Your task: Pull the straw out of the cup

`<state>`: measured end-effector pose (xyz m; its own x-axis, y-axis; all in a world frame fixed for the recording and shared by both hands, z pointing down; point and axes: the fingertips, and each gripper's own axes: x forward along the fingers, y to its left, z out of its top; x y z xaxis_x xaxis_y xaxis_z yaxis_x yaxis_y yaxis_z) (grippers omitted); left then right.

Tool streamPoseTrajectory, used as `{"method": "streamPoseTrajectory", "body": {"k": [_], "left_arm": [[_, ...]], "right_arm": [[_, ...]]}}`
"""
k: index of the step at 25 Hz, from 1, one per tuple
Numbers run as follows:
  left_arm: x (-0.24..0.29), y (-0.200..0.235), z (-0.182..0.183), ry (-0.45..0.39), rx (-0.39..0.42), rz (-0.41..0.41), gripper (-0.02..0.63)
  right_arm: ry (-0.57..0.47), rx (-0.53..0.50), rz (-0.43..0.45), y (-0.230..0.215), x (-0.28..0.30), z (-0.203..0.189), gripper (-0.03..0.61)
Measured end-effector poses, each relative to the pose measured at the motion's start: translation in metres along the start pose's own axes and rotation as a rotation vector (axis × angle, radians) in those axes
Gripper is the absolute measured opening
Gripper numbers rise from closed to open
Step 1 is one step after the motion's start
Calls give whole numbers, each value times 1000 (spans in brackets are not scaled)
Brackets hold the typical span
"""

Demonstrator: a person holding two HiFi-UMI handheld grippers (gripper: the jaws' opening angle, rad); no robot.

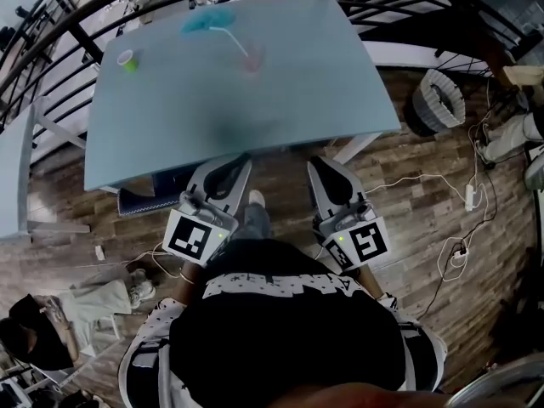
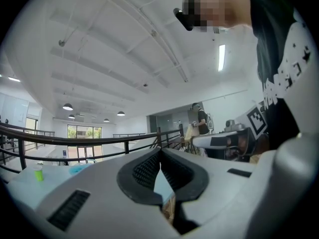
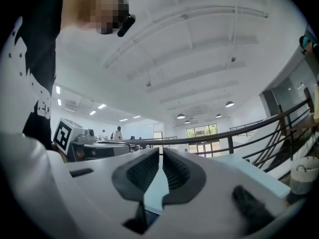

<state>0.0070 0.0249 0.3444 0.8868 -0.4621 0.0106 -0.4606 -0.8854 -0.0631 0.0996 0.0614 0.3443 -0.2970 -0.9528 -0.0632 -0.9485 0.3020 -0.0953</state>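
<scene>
Left tool [image 1: 231, 163] and right tool [image 1: 324, 165] closed; straw [image 1: 231, 41] leans far-left from cup [image 1: 252, 59].

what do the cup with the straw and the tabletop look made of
Tabletop: smooth, matte blue-grey, perhaps laminate or painted board; too blurry to settle. Cup: seemingly clear pinkish plastic or glass, since the tabletop shows through it.
</scene>
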Motion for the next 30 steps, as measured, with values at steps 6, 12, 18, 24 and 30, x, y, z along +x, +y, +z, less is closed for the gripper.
{"method": "streamPoseTrajectory", "body": {"k": [6,12,18,24,30], "left_arm": [[14,17,0,-4,0,-5,15],[24,29,-2,-12,-8,-24,15],[31,44,-8,-17,-29,-14,15],[36,55,-7,-31,-33,-8,15],[37,67,-10,-30,-43,-13,15]], "right_arm": [[-2,33,-19,-19,11,-6,35],[15,21,-15,-23,30,-8,35],[25,5,2,-23,44,-9,35],[32,-11,12,-26,56,-5,35],[32,-17,32,-21,71,-5,35]]}}
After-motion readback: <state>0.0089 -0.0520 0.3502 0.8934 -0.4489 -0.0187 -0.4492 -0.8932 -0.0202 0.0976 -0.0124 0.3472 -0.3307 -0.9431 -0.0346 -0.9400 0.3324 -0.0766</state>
